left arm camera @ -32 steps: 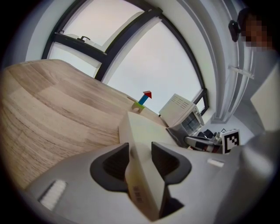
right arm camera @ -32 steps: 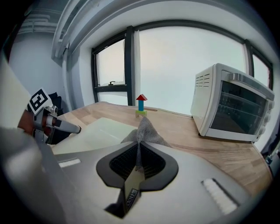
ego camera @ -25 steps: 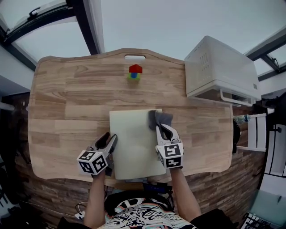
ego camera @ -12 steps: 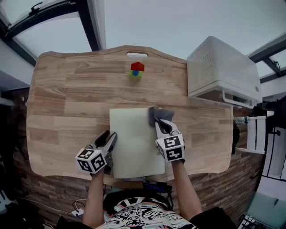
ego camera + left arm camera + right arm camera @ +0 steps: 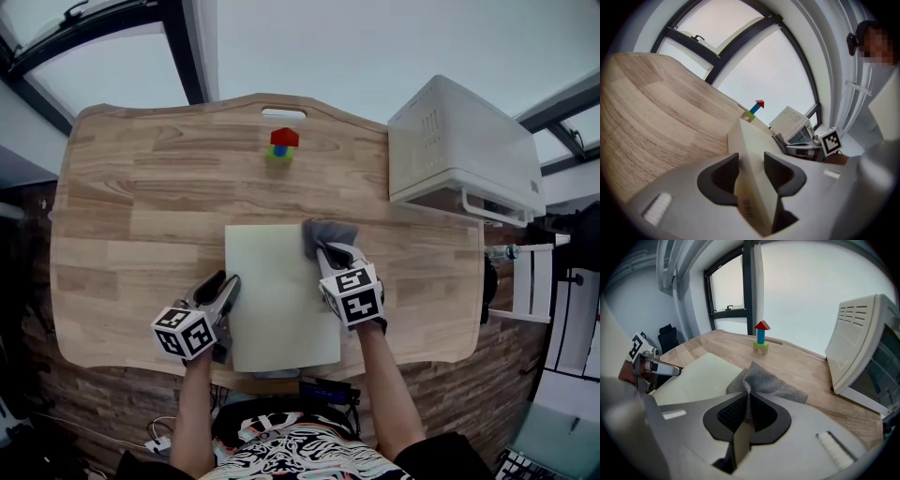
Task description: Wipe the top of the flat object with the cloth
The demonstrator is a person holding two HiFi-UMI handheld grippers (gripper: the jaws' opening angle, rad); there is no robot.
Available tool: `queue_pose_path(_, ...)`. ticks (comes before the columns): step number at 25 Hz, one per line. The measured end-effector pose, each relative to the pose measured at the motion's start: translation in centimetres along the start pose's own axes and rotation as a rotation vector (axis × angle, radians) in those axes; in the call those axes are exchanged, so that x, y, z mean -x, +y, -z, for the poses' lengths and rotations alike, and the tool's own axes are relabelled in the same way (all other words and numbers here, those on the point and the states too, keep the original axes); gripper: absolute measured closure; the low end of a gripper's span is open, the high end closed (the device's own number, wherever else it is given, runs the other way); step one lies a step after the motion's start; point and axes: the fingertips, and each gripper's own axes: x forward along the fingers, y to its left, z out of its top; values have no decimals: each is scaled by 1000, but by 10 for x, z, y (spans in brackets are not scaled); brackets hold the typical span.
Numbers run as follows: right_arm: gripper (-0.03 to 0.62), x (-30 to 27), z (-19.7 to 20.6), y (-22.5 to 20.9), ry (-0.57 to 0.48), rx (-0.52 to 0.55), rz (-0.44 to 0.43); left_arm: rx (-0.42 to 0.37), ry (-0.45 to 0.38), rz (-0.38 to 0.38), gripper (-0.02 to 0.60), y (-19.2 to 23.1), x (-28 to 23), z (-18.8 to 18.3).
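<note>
The pale cream flat rectangular board [image 5: 277, 295] lies on the wooden table [image 5: 141, 216], its long axis running near to far. The left gripper [image 5: 225, 291] is clamped on its left edge. The right gripper [image 5: 330, 255] pinches the crumpled grey cloth [image 5: 328, 232] at the board's far right corner.

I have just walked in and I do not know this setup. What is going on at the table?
A person works at the wooden table with a two-jaw tool in each hand. The left tool is shut on the near left edge of the pale flat rectangular board. The right tool is shut on the grey cloth, which lies at the board's far right corner, partly over the wood.
</note>
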Motion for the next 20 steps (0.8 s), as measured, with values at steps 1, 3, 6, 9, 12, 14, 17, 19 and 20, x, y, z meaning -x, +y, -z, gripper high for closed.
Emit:
queue_pose_path(1, 585, 0, 0, 0, 7, -5, -3, 2, -3, -2, 385, 0, 0, 0)
queue_pose_path(3, 585, -1, 1, 0, 19, -20, -13, -1, -7, -8, 385, 0, 0, 0)
queue_pose_path(6, 585, -3, 0, -1, 33, -44, -26, -21, -12, -25, 385, 0, 0, 0)
queue_pose_path(9, 585, -4, -1, 1, 46, -59, -37, -20, -19, -32, 385, 1, 1, 1)
queue_pose_path(12, 585, -6, -3, 2, 53, -59, -44, -20, -17, -32, 385, 0, 1, 1)
queue_pose_path(14, 585, -7, -5, 4, 55, -54, -42, -21, -17, -34, 385, 0, 0, 1)
queue_pose_path(17, 585, -9, -7, 7, 60, -40, -40, -21, -22, -38, 385, 1, 0, 1)
queue_pose_path(19, 585, -11, -9, 8, 62, -33, -43, -21, -24, -39, 385, 1, 0, 1)
queue_pose_path(20, 585, -12, -9, 9, 62, -32, -45, -21, -25, -40, 385, 1, 0, 1)
